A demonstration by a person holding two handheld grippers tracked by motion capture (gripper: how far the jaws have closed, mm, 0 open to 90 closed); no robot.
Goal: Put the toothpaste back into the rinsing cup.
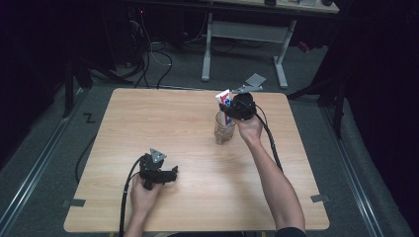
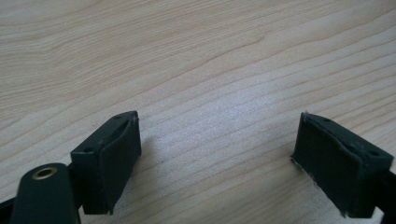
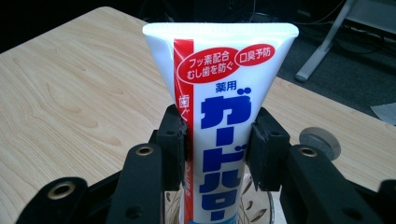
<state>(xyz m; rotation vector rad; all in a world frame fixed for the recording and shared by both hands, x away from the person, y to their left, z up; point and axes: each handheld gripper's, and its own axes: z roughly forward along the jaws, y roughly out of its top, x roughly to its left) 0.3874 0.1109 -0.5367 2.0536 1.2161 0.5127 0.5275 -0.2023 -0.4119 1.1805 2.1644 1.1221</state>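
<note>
Holding the tube (image 3: 219, 116) upright in the glass (image 1: 225, 129) with my right tool (image 3: 218, 140) clamped on it, left tool (image 2: 217, 154) wide over the desk (image 1: 148, 123), so next I'd guess letting go gently.

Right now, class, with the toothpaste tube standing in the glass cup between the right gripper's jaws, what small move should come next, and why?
Probably open the right gripper and draw it back. The toothpaste tube already stands upright with its lower end inside the glass cup, and the pads sit against its two sides, so only letting go seems left.
</note>
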